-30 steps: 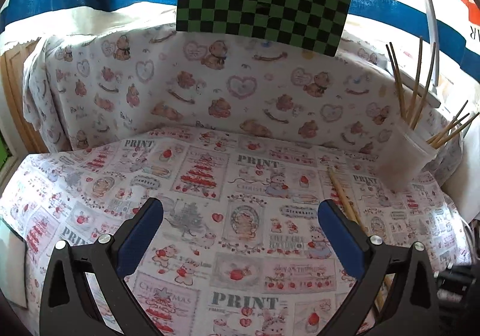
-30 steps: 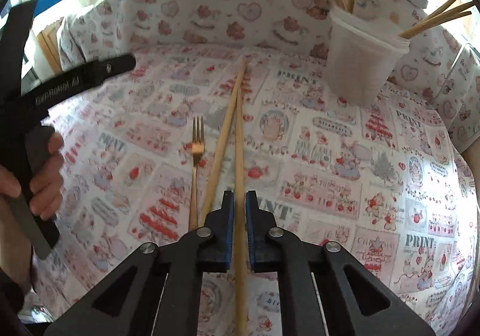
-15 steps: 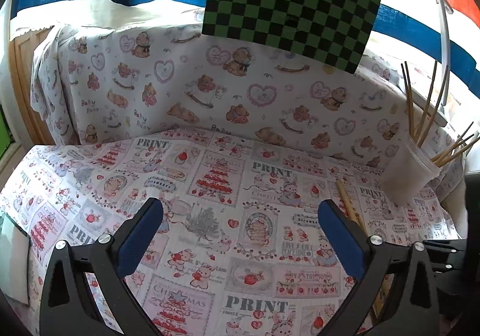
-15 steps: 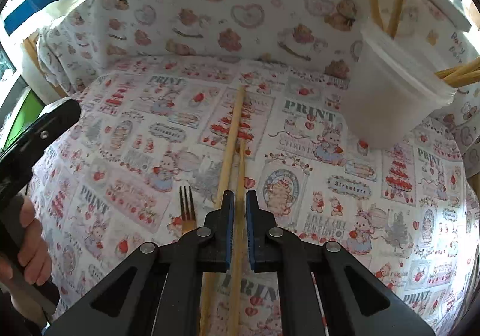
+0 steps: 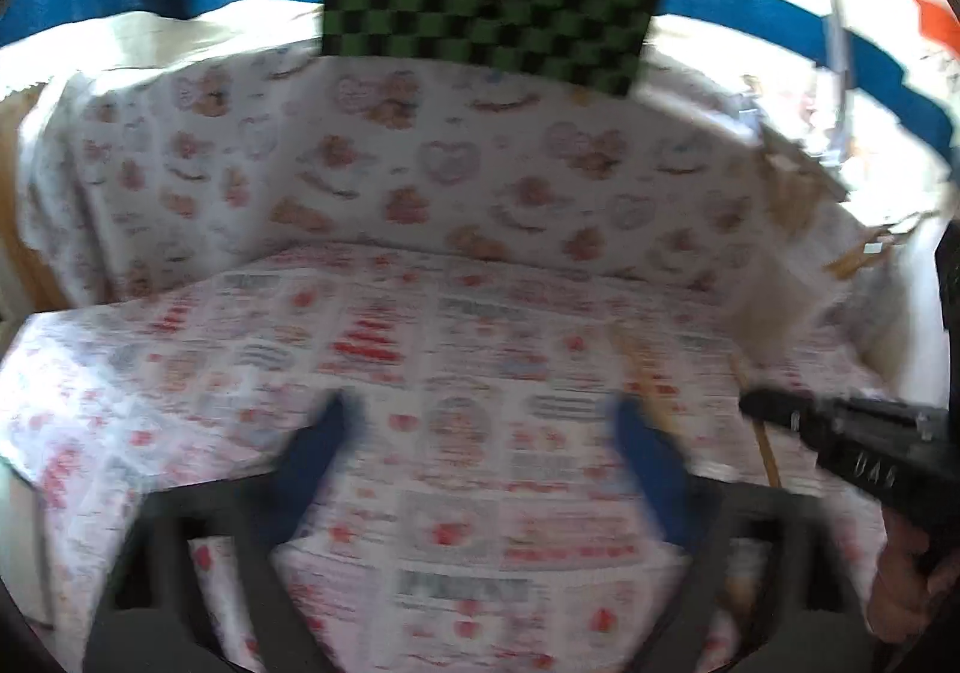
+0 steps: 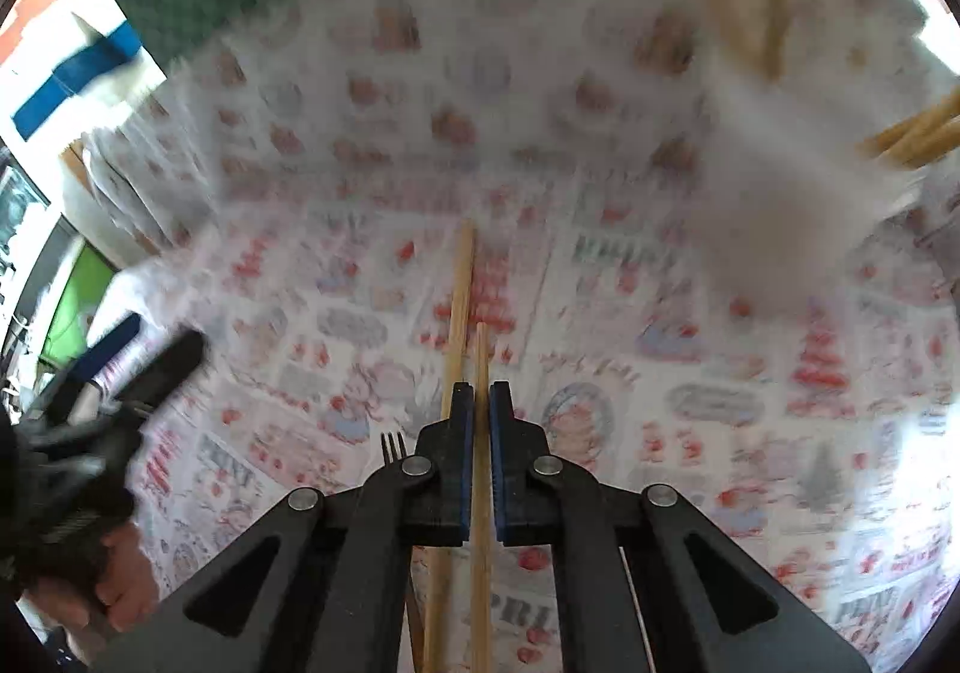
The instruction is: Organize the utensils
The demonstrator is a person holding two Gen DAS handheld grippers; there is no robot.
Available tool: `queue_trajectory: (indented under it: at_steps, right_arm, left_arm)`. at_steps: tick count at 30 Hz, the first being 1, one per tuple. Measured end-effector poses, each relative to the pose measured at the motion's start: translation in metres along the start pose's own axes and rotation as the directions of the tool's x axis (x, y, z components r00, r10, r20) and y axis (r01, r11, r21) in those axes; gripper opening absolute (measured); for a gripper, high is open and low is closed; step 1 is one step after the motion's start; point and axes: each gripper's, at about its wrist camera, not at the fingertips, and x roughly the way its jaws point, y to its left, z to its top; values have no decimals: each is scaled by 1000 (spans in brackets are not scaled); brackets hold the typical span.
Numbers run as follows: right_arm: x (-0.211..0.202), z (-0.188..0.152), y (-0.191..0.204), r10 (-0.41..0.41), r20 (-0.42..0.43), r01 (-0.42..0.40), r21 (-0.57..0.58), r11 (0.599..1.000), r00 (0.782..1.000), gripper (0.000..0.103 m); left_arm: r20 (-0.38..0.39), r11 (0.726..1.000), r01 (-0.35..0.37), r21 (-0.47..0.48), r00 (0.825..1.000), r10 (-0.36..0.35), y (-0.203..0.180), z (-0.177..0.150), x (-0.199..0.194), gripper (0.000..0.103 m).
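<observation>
A chopstick (image 6: 481, 373) is clamped between the pads of the right tool (image 6: 478, 421), lifted off the bench (image 6: 690, 433) toward the white cup (image 6: 792, 181). The left tool (image 5: 480, 433), nothing between its jaws, is closing. A second chopstick (image 6: 459, 301) and fork (image 6: 393, 445) lie below.

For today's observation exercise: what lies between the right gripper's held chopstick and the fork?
In the right wrist view, a second chopstick lies on the cloth between the held chopstick and the fork.
</observation>
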Motion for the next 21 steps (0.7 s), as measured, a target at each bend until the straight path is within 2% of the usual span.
queue_trajectory:
  at_steps: [1, 4, 7, 9, 11, 12, 16, 17, 19, 21]
  right_arm:
    - [-15, 0, -1, -3, 59, 4, -12, 1000, 998, 6]
    - [-64, 0, -13, 47, 216, -46, -8, 999, 975, 6]
    - [-101, -2, -23, 56, 352, -58, -4, 998, 934, 6]
    - [-124, -6, -26, 42, 447, -40, -15, 999, 893, 6]
    - [-144, -11, -29, 33, 519, -27, -20, 999, 854, 6]
    - [-151, -12, -30, 25, 538, -20, -15, 1000, 843, 6]
    - [-159, -13, -35, 22, 549, -33, 9, 999, 835, 6]
    - [-161, -15, -36, 14, 552, -24, 11, 1000, 834, 6]
    - [-165, -18, -40, 13, 554, -24, 12, 1000, 833, 6]
    - [-165, -19, -42, 23, 555, -37, 13, 999, 832, 6]
  left_arm:
    - [-13, 999, 44, 21, 999, -44, -6, -1, 0, 47]
    - [-53, 983, 160, 95, 986, -155, -27, -8, 3, 37]
    - [-102, 969, 206, 133, 976, -194, -49, -14, 8, 37]
    - [-148, 968, 212, 136, 970, -192, -58, -16, 17, 37]
    - [-195, 970, 202, 139, 965, -173, -63, -19, 27, 45]
    - [-208, 971, 192, 141, 965, -161, -65, -20, 31, 51]
    - [-247, 971, 190, 144, 957, -151, -70, -24, 42, 50]
    - [-253, 971, 191, 141, 955, -151, -71, -25, 44, 47]
    - [-266, 972, 179, 155, 955, -134, -74, -26, 49, 30]
    - [-250, 973, 147, 179, 963, -99, -76, -27, 50, 26]
